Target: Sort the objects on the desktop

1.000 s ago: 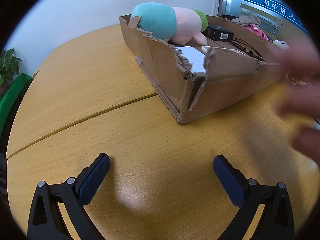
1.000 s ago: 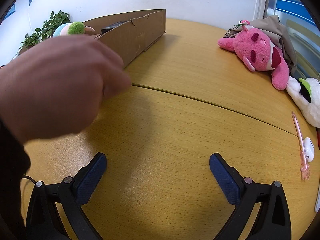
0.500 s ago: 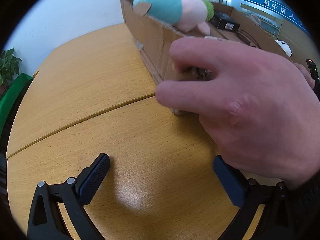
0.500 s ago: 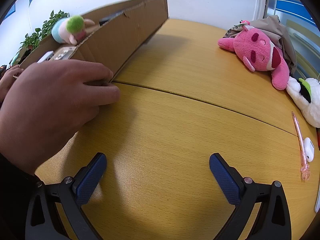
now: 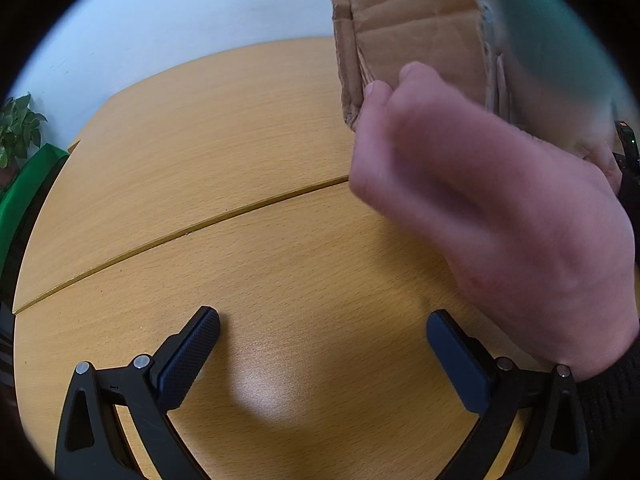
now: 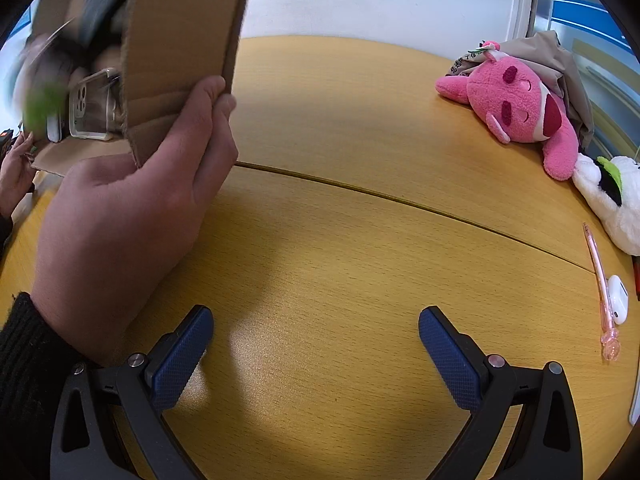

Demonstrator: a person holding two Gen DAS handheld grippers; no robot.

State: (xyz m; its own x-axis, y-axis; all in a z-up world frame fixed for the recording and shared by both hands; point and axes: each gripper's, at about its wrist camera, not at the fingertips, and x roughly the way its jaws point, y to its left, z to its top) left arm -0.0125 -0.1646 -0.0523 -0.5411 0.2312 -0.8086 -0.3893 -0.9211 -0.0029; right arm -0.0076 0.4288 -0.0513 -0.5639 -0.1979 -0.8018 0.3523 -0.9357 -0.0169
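Both grippers, left and right, rest with jaws spread wide.

Cardboard box cut off by top edge in both views. Contents motion-blurred: teal smear, green blur. Bare hand hides box's lower corner.

The cardboard box was tipped steeply off the wooden table, gripped at its near corner by a bare hand. Its torn brown wall rose toward the ceiling. Inside, a clear phone case slid among blurred items, a green fuzzy patch beside it. Far right on the table lay a pink plush against beige cloth, a white plush just beside it. Nearer, a pink pen lay touching a small white case.
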